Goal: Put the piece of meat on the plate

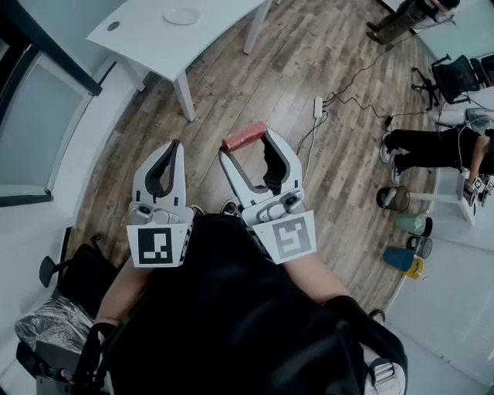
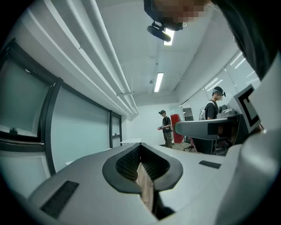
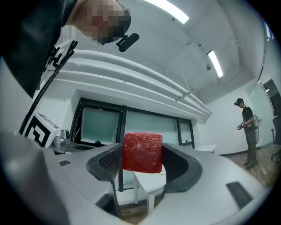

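piece of meat (image 3: 142, 151) gripped between right gripper (image 3: 142, 162) jaws, left gripper (image 2: 141, 150) jaws closed

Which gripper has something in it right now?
The right gripper: the red meat is clamped between its fingers. The left gripper is shut on nothing.

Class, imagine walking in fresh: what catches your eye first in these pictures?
The red piece of meat stands out, pinched at the tips of the right gripper above the wooden floor. Farther off, a white plate sits on the white table. The left gripper is shut and empty.
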